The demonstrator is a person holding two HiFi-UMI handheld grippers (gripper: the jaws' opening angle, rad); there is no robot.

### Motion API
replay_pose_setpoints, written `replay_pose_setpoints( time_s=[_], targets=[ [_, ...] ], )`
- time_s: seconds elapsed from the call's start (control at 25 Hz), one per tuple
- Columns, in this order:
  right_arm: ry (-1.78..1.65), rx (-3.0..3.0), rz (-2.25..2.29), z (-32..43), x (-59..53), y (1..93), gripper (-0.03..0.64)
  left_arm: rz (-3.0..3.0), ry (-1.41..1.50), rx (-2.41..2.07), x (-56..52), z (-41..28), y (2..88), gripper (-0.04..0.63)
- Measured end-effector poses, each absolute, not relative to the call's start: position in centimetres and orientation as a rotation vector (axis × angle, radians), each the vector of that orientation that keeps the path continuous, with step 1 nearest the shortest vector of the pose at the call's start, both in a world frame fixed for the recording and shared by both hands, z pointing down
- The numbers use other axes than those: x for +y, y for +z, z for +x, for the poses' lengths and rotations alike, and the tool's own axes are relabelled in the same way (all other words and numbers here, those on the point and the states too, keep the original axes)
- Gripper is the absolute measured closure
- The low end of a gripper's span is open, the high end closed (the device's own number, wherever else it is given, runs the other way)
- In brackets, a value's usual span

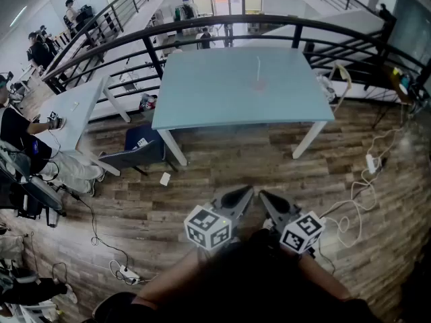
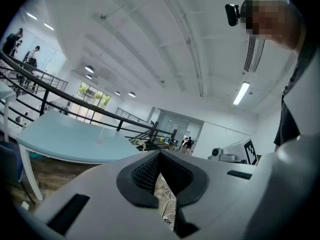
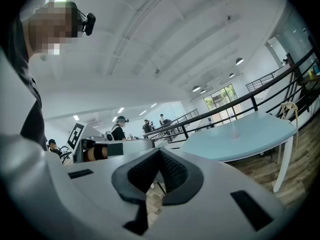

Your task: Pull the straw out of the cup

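A small clear cup (image 1: 258, 83) with a thin white straw (image 1: 258, 66) upright in it stands on the far right part of the pale blue table (image 1: 215, 96). Both grippers hang low near my body, well short of the table. The left gripper (image 1: 243, 193) and the right gripper (image 1: 264, 196) have their jaws pressed together with nothing between them. In the left gripper view the left gripper (image 2: 160, 154) points toward the table, where the cup (image 2: 101, 138) is tiny. The right gripper (image 3: 160, 150) likewise faces the cup (image 3: 234, 132) from far off.
A wooden floor lies between me and the table. A blue chair (image 1: 138, 148) stands by the table's left leg, a white table (image 1: 71, 110) further left. Cables and a power strip (image 1: 370, 163) lie at the right. A black railing (image 1: 202, 29) runs behind. People sit at the left.
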State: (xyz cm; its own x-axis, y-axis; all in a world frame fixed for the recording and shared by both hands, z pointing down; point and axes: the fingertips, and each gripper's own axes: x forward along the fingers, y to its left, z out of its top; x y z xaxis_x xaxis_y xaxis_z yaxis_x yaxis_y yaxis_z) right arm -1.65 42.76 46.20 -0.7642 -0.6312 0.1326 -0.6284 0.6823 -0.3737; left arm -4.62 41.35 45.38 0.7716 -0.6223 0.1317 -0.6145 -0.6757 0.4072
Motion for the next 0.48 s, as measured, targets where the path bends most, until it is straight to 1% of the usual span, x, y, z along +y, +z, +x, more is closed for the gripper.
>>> replay_pose_setpoints(
  time_s=[0.48],
  targets=[
    [-0.646,2.869,-1.071,-1.0,41.5,46.0,0.606,2.521,-0.029,-0.923,40.1,-4.0,45.6,0.584]
  ],
)
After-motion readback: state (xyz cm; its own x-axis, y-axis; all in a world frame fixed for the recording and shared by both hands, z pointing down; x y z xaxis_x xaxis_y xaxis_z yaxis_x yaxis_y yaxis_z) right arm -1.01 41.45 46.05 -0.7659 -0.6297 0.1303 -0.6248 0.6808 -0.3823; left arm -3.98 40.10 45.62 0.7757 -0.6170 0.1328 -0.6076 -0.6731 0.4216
